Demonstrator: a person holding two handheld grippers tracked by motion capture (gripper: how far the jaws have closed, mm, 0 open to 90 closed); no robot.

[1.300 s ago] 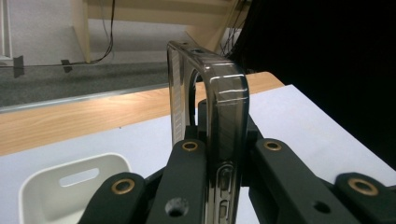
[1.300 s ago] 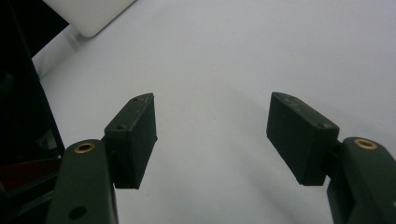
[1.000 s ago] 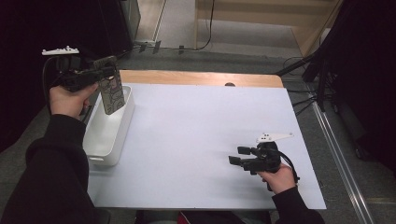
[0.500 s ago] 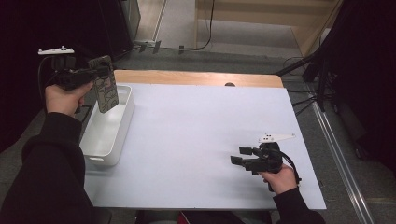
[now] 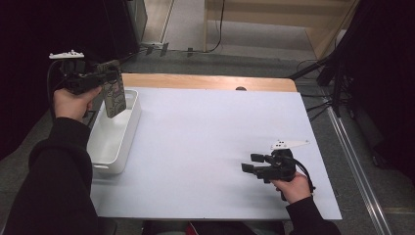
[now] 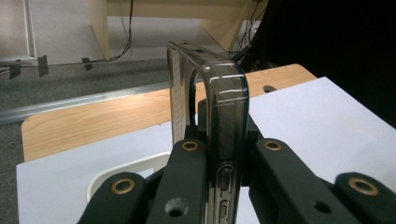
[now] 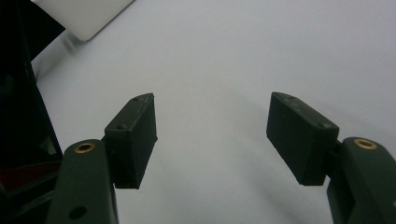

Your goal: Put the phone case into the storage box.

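From the high view the left gripper (image 5: 100, 78) holds a dark phone case (image 5: 114, 92) upright in the air over the far end of the white tray (image 5: 105, 149), at the table's (image 5: 205, 83) left edge. The left gripper view adds what that angle hides — the case (image 6: 219, 116) is smoky and see-through, seen edge-on, with both black jaws pressed against its sides. On the white sheet (image 5: 210, 132) near the right front corner, the right gripper (image 5: 249, 164) rests with its jaws apart and nothing between them — its own view shows bare white surface in the gap. Since a second ago the left hand (image 5: 73, 103) has drawn the case slightly back toward the tray's outer side; the right gripper has stayed put.
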